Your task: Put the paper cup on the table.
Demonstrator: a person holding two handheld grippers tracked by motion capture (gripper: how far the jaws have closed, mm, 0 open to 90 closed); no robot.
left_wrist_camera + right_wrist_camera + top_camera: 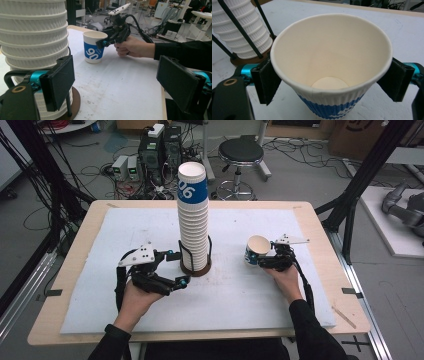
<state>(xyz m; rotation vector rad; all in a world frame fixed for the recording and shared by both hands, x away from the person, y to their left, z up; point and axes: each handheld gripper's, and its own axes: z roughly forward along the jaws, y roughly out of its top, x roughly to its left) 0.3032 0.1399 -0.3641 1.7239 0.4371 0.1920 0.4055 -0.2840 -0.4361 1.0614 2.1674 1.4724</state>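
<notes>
On the white mat point(280, 300) covering the table, a tall stack of paper cups point(193, 215) stands in a dark wire holder point(195, 265) near the middle. The left gripper point(178, 268) sits just beside the base of that stack, its jaws spread wide with nothing between them; one jaw lies close to the holder. To the right, well apart from the stack, the right gripper point(260, 260) grasps a single paper cup point(257, 249) with a blue band, its jaws pressing the cup's sides below the rim. The cup stands upright, mouth open upward and empty inside, its base on the mat in the left gripper view.
</notes>
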